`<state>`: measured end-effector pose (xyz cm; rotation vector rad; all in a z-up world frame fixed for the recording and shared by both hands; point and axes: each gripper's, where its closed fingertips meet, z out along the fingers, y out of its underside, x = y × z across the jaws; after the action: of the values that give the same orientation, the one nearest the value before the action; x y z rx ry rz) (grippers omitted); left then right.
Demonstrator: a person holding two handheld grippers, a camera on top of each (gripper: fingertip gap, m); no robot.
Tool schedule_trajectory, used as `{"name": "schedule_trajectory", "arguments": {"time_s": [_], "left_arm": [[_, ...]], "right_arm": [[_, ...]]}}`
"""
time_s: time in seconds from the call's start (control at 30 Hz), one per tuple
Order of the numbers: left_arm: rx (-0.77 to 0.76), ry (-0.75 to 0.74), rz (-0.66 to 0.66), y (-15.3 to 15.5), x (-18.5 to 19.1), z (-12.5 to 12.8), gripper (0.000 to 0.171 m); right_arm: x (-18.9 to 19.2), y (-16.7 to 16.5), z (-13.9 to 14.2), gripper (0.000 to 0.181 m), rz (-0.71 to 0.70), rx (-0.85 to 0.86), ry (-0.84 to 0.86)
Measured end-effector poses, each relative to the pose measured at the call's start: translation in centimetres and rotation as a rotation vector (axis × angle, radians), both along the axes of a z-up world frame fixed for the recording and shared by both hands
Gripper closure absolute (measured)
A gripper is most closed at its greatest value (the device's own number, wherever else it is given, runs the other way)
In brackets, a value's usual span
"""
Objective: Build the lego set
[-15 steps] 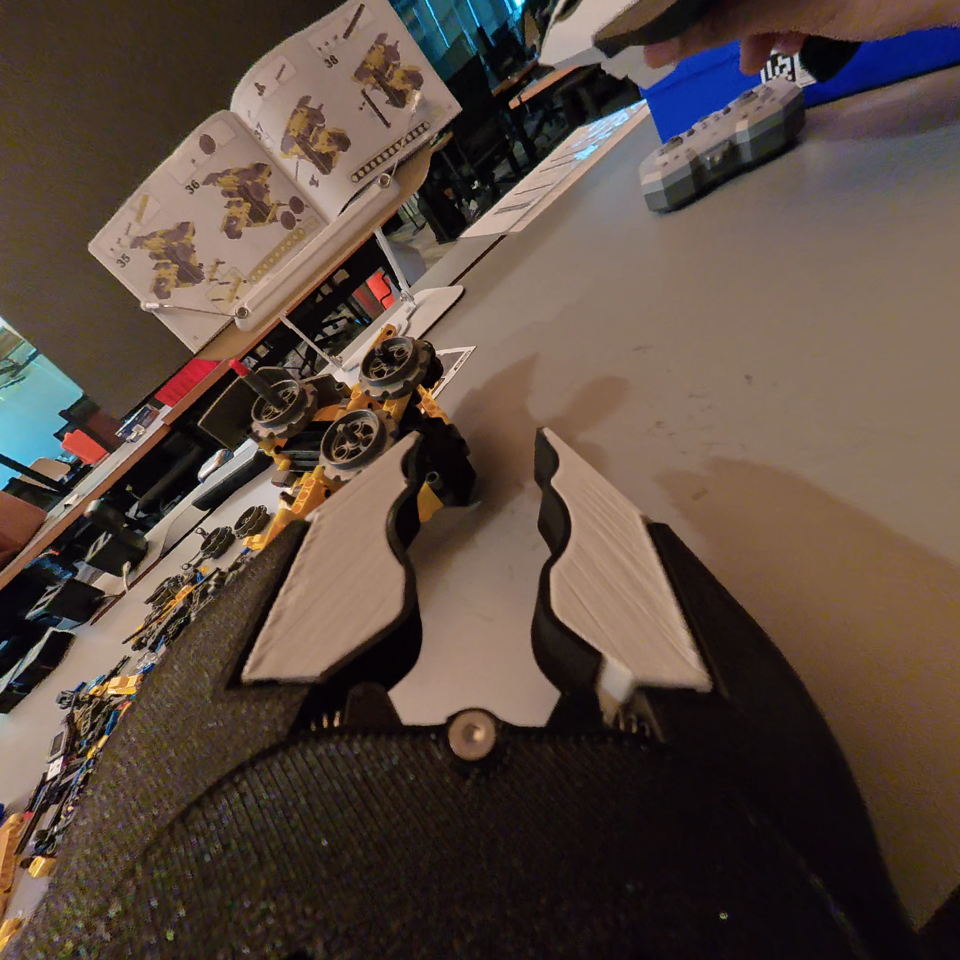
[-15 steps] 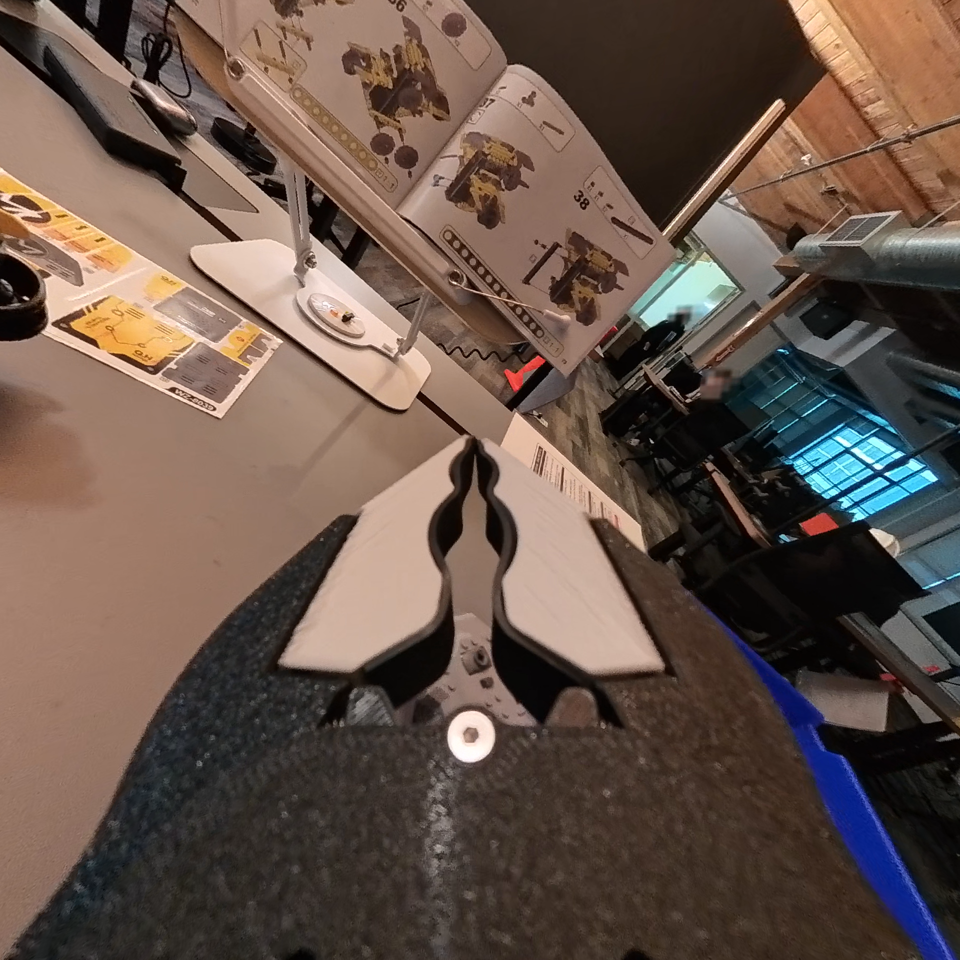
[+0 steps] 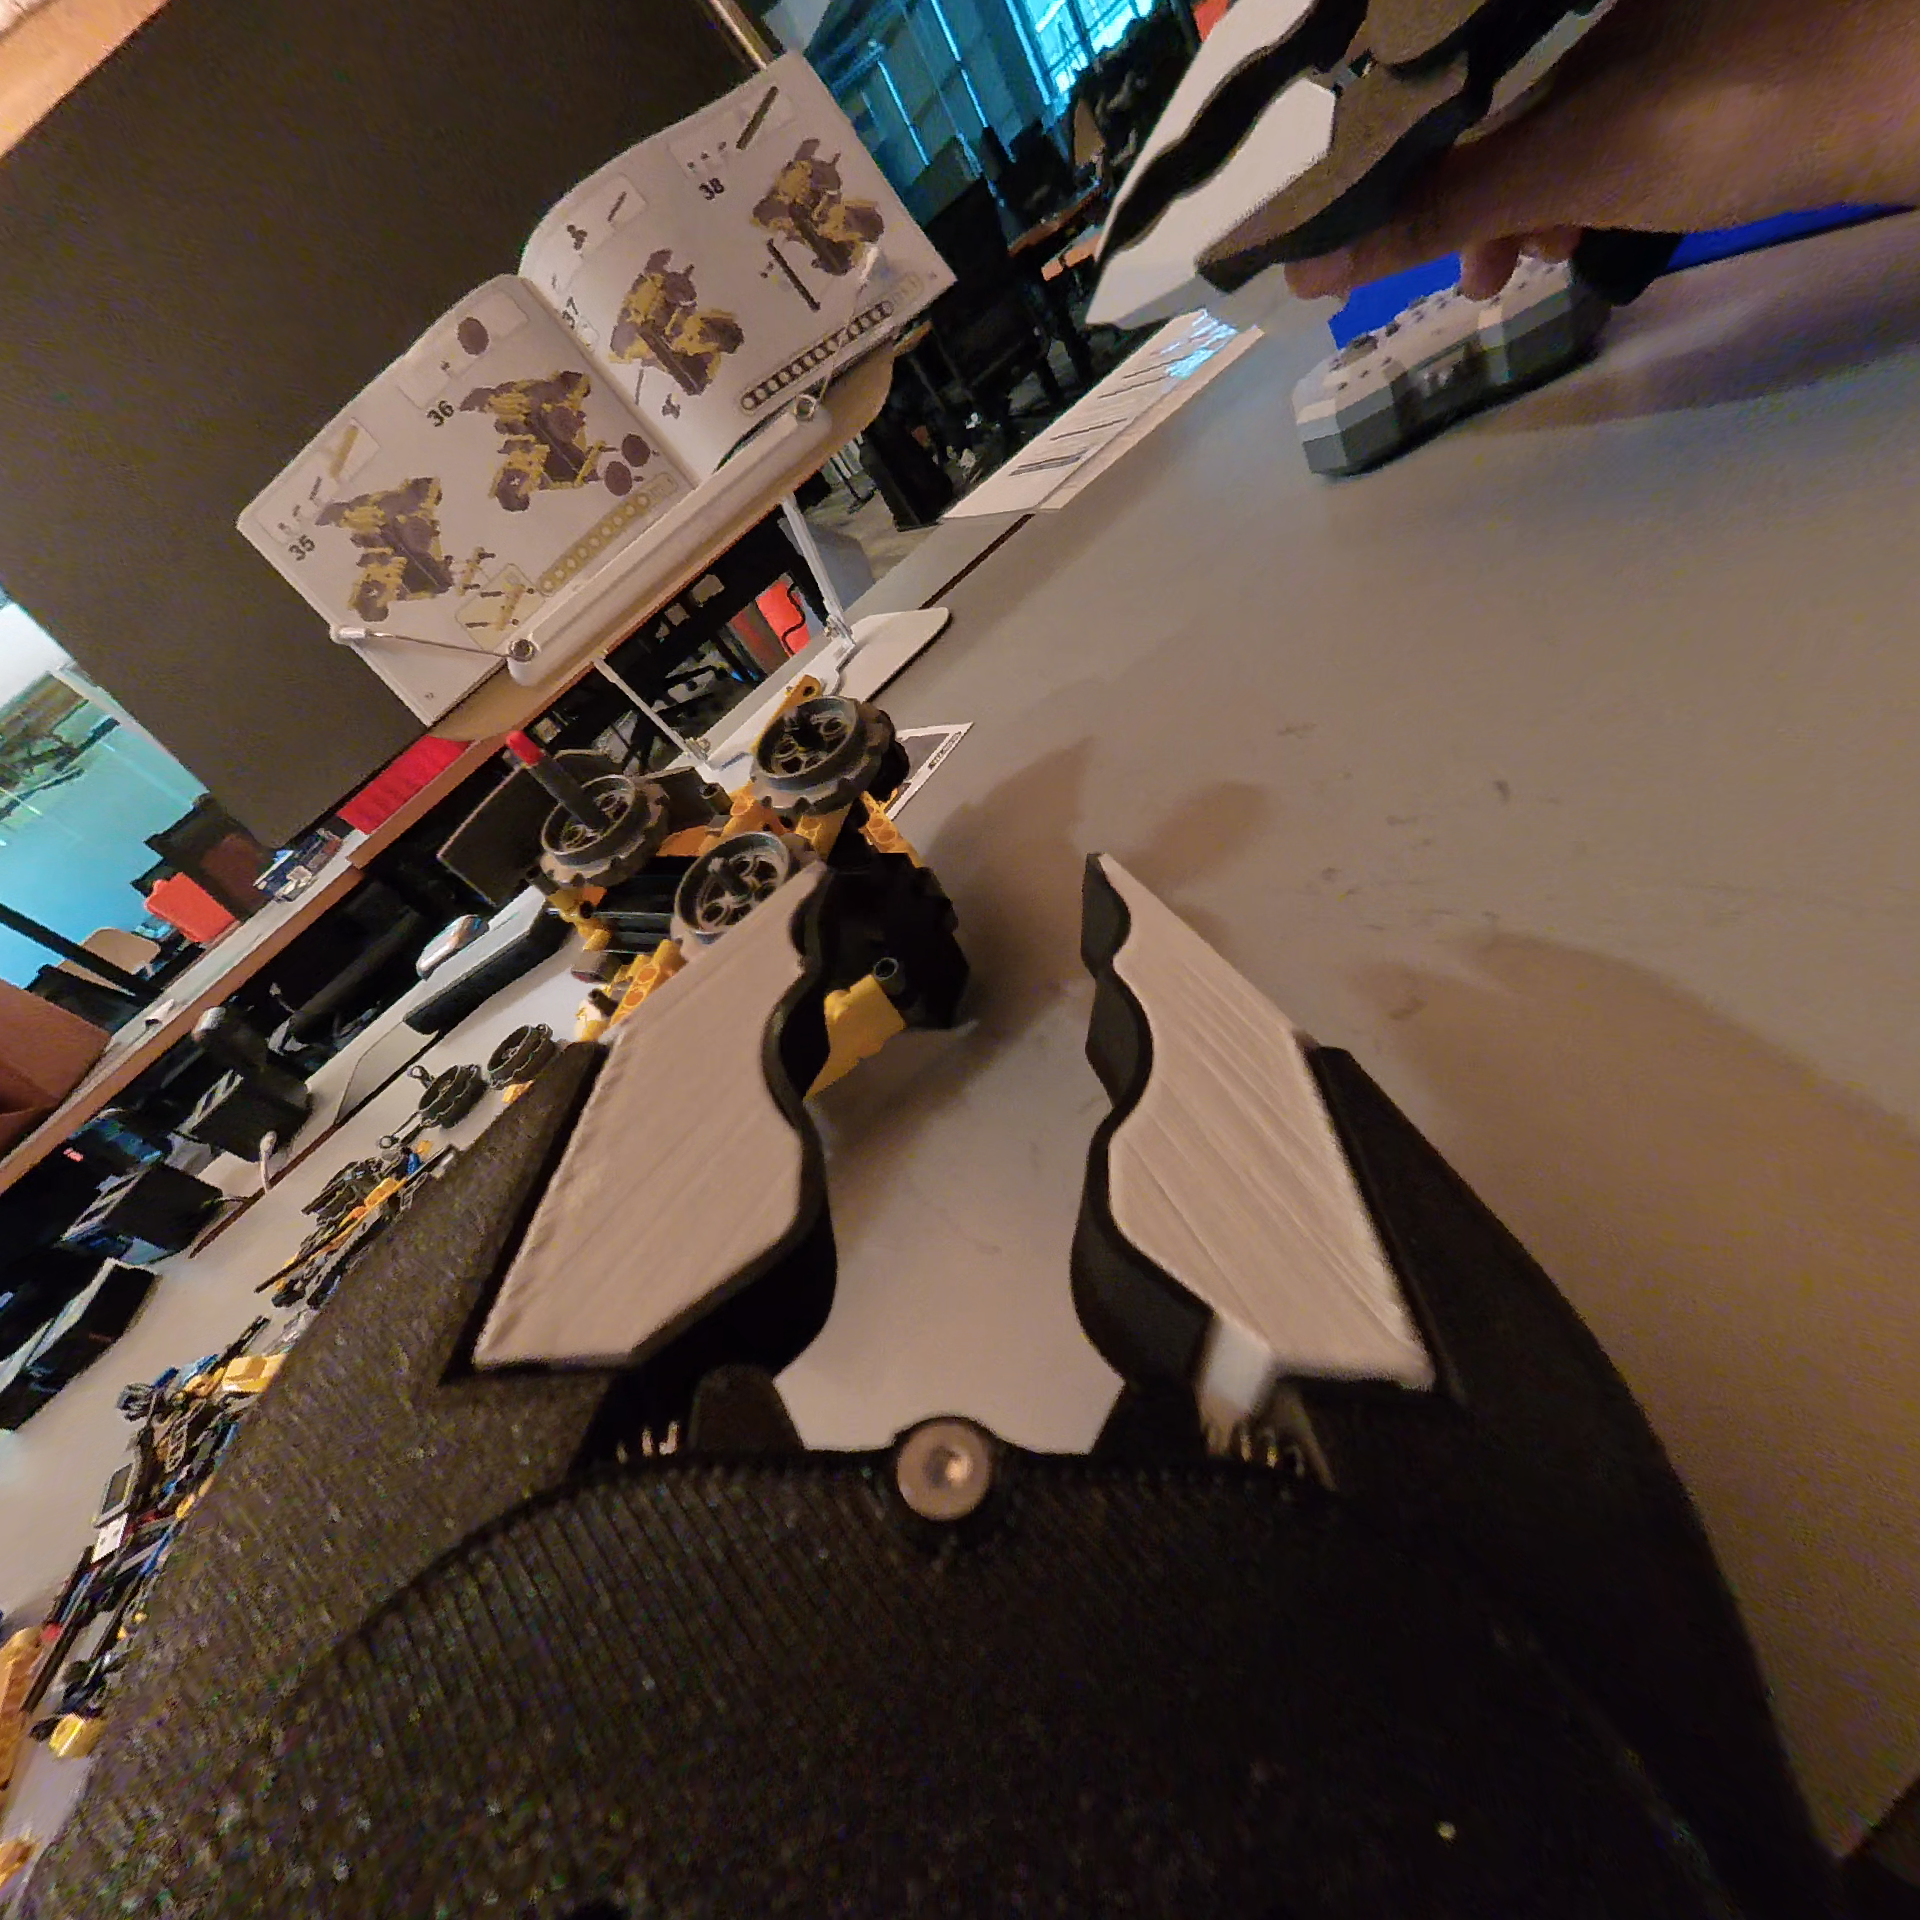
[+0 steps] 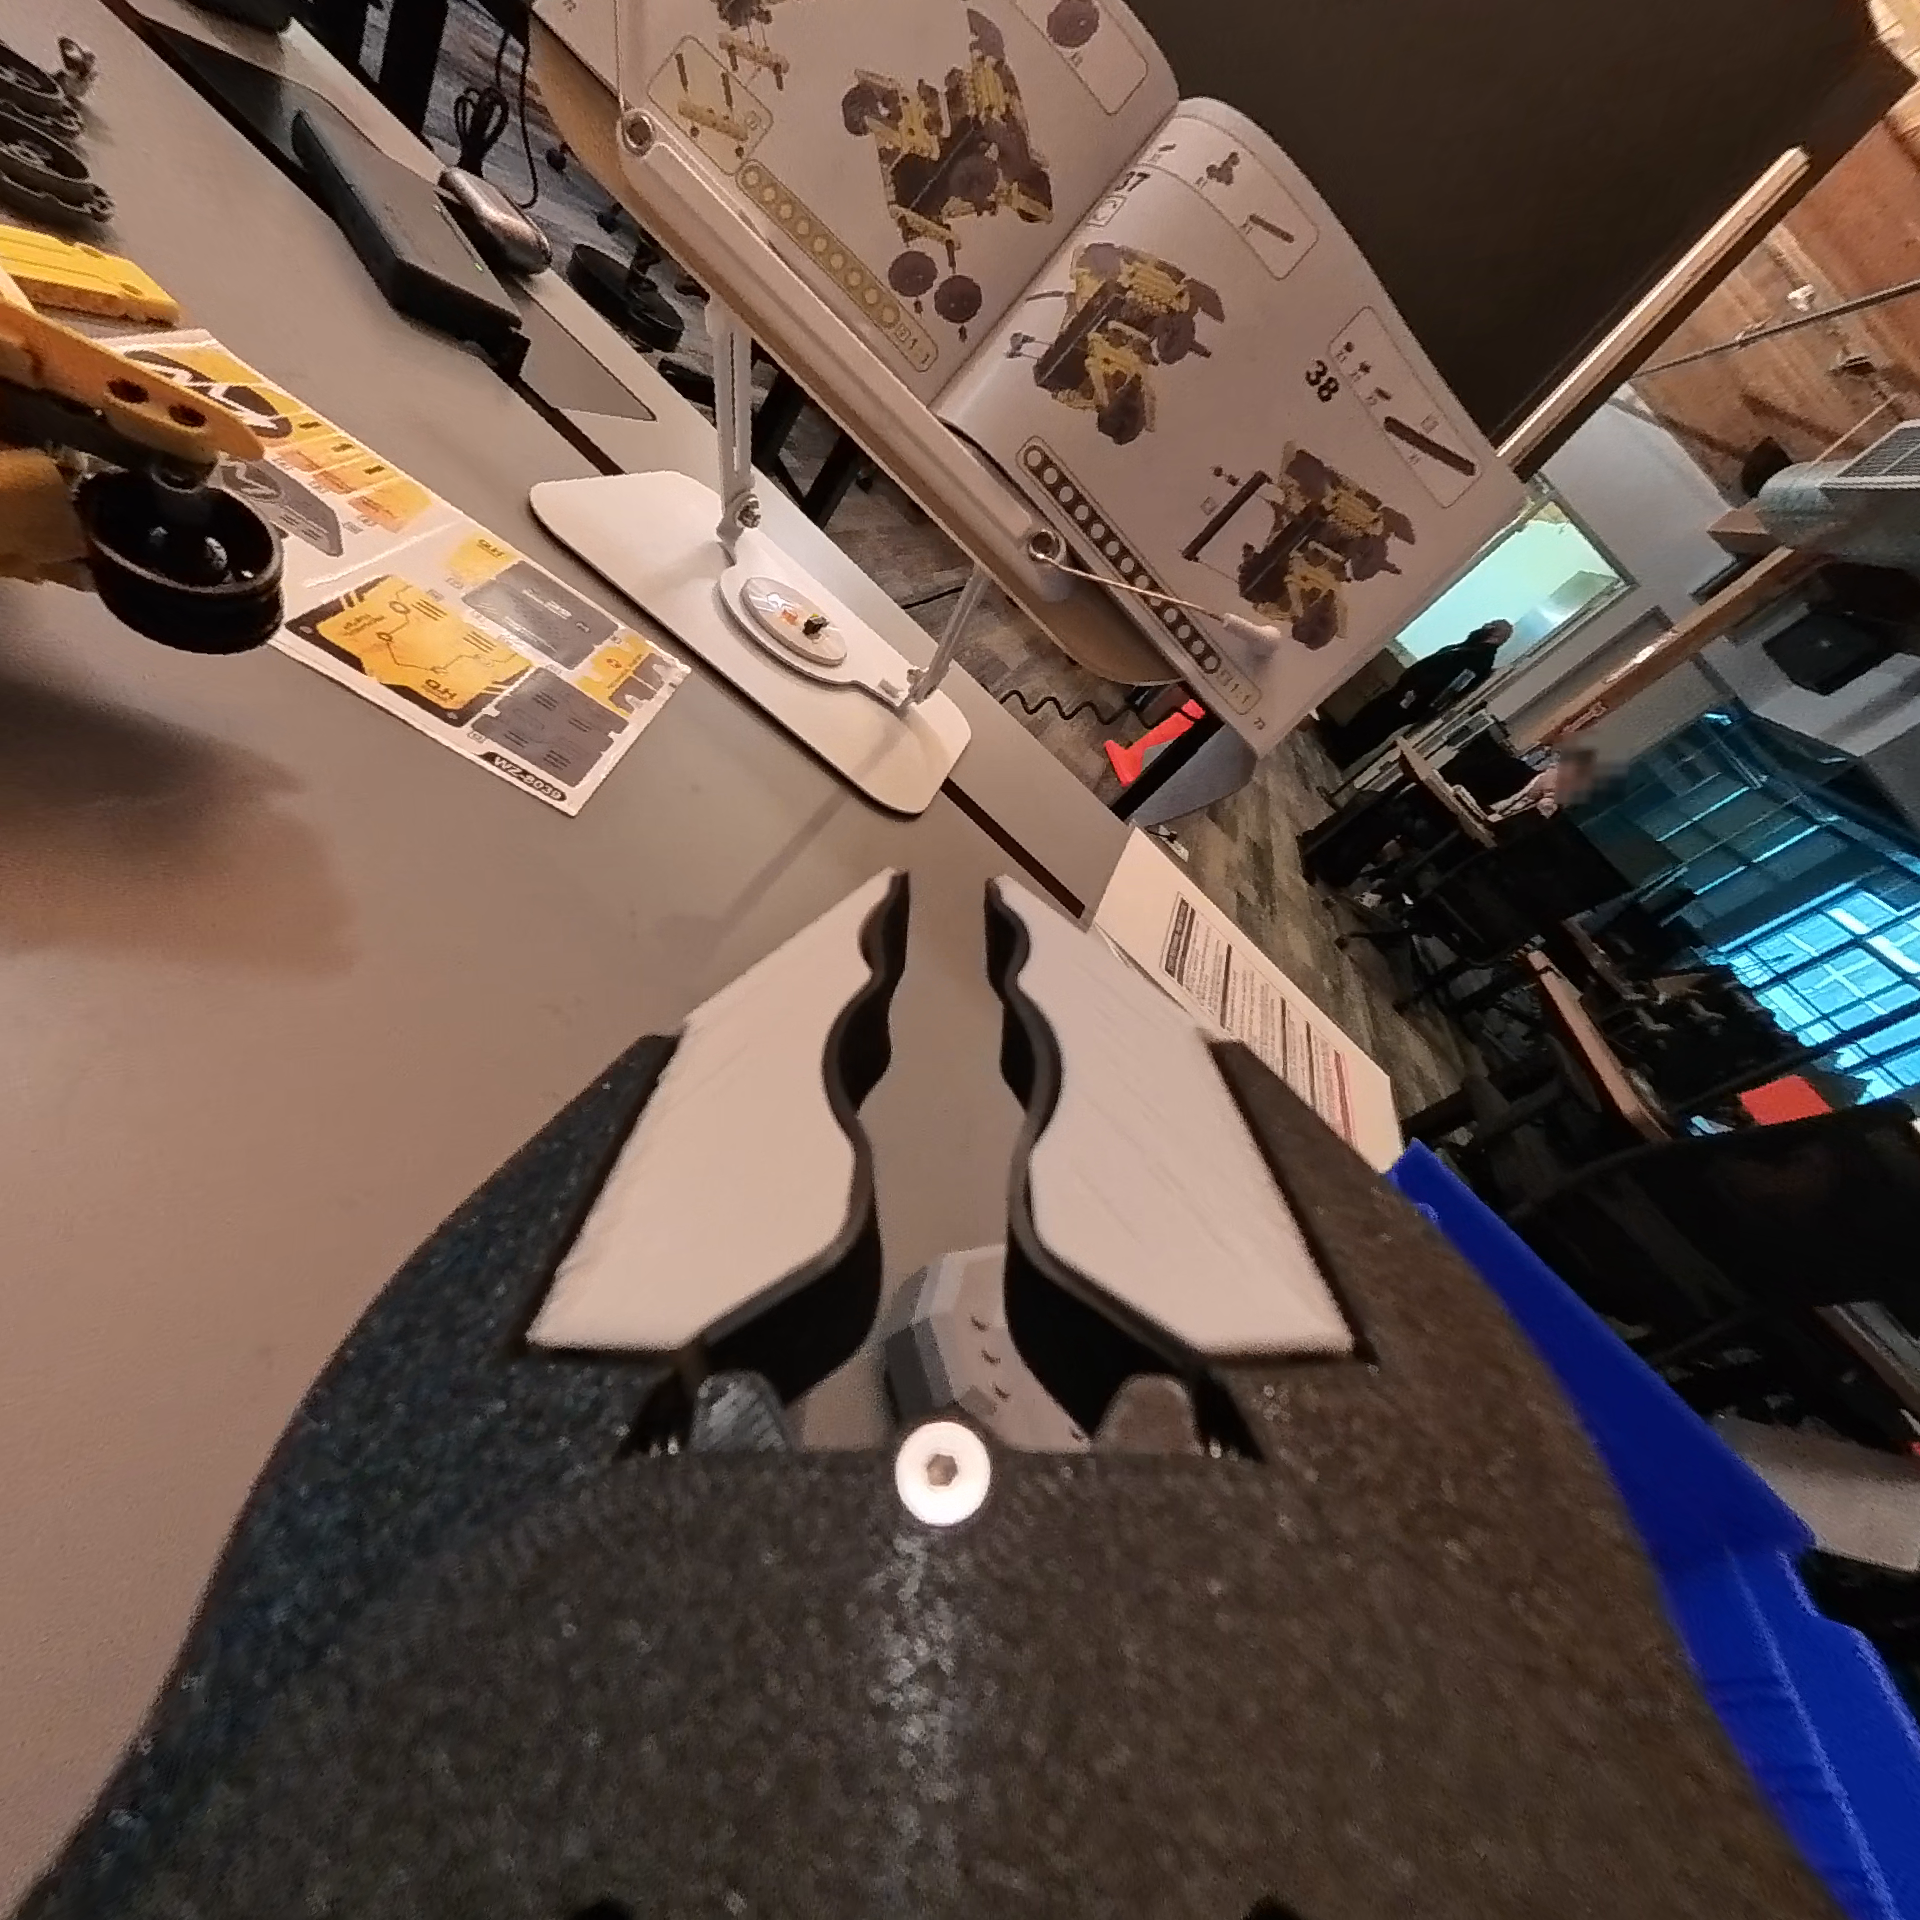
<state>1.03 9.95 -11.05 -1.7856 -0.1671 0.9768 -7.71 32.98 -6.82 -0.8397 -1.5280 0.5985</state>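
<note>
Grey brick (image 4: 961, 1351) mostly hidden beneath right claw (image 4: 948, 896).

both grippers (image 3: 951, 894) (image 4: 945, 894) have grainy black bodies, white wavy-edged fingers and a silver screw.

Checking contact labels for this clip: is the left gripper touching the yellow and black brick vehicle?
Cannot tell. In the left wrist view the open left gripper has one finger overlapping the vehicle, hiding any gap or contact; the right wrist view shows only a vehicle corner.
</note>
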Motion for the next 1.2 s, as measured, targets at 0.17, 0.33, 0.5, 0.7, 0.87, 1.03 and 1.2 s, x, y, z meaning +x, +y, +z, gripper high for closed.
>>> {"name": "schedule_trajectory", "arguments": {"time_s": [0.17, 0.33, 0.5, 0.7, 0.87, 1.03, 1.2], "left_arm": [[0.002, 0.001, 0.01, -0.1, -0.2, 0.0, 0.125], [-0.024, 0.006, 0.013, 0.1, -0.1, -0.3, 0.125], [-0.053, 0.024, 0.025, 0.2, -0.2, -0.6, 0.125], [-0.092, 0.042, 0.044, 0.2, -0.4, -1.1, 0.125], [-0.121, 0.06, 0.053, 0.4, -0.4, -1.4, 0.125], [-0.139, 0.07, 0.061, 0.4, -0.5, -1.6, 0.125], [-0.153, 0.076, 0.063, 0.5, -0.5, -1.7, 0.125]], "right_arm": [[-0.1, -0.3, 0.0, 0.167, 0.013, 0.0, -0.001], [-0.1, -0.4, 0.1, 0.166, 0.015, 0.007, 0.001], [0.0, -0.6, 0.2, 0.166, 0.007, 0.054, 0.007], [0.2, -0.7, 0.6, 0.165, 0.014, 0.048, 0.022], [0.1, -1.2, 0.5, 0.165, 0.025, 0.061, 0.017], [0.0, -1.8, 0.2, 0.165, 0.04, 0.083, 0.006], [0.0, -2.1, 0.3, 0.165, 0.049, 0.085, 0.011]]}}
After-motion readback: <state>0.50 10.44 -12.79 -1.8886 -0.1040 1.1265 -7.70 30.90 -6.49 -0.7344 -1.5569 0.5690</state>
